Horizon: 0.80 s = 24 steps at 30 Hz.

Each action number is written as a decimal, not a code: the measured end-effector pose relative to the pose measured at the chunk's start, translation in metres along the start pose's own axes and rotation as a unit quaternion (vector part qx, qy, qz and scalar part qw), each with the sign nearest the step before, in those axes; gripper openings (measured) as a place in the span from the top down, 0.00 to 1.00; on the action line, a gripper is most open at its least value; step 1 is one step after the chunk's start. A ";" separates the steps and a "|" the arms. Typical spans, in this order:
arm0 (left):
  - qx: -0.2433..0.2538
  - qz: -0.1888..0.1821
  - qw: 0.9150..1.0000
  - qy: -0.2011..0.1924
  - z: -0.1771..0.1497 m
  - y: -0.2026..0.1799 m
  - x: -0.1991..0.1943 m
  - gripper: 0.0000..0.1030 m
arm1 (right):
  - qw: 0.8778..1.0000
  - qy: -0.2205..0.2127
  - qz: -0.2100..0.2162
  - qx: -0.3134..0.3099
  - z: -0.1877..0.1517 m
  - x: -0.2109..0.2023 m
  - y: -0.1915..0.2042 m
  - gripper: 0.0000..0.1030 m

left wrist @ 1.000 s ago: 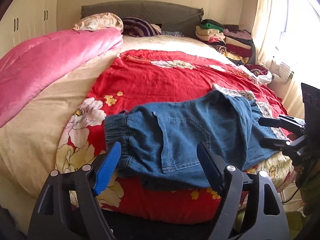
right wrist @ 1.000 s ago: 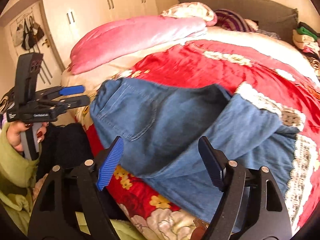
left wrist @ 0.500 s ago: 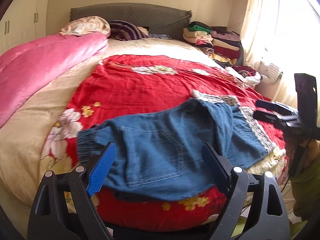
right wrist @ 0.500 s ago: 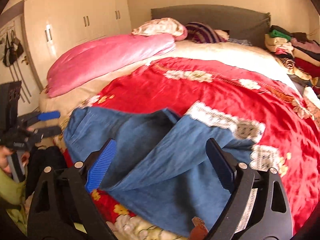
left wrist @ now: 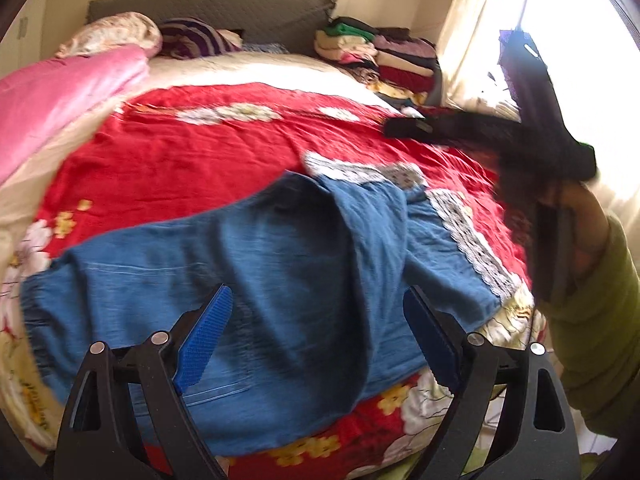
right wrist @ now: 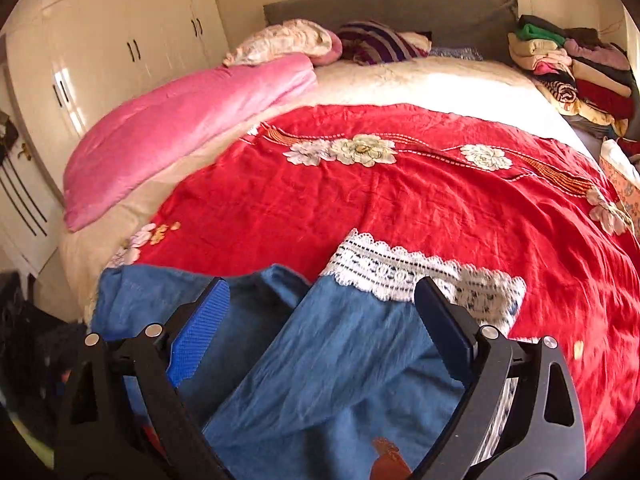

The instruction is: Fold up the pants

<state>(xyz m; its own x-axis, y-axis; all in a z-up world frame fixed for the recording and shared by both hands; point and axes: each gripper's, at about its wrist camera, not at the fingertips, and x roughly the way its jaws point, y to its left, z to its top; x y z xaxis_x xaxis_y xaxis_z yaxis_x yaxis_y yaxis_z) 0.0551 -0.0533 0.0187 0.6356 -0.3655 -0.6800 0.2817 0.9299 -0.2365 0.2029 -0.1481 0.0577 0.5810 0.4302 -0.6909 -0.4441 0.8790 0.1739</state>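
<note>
We see a big bed (right wrist: 400,76) with a red blanket (right wrist: 420,200). The blue pants (left wrist: 248,264) lie at its 6 o'clock edge. Our left gripper (left wrist: 316,336) and right gripper (right wrist: 322,328) just opened wide, pinching nothing.

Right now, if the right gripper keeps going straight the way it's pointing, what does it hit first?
Most likely the blue pants, around the lace-trimmed leg lying between the open right gripper fingers; depth is hard to judge.
</note>
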 end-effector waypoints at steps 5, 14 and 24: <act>0.000 -0.037 0.999 0.030 -0.005 -0.010 0.032 0.39 | 0.998 0.051 -0.022 -0.033 0.017 0.046 0.002 0.15; 0.016 -0.075 0.995 0.071 -0.018 -0.027 0.068 0.79 | 0.984 0.121 -0.084 -0.098 0.025 0.129 0.014 0.15; 0.041 -0.064 0.995 0.064 -0.024 -0.035 0.063 0.79 | 0.990 0.101 -0.064 -0.074 0.023 0.119 -0.018 0.94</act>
<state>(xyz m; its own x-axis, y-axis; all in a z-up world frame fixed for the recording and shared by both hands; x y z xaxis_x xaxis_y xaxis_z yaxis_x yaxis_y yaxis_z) 0.0678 -0.1083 -0.0325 0.4955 -0.4672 -0.7323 0.4157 0.8678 -0.2724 0.2961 -0.1084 -0.0115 0.4981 0.2535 -0.8292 -0.4791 0.8775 -0.0195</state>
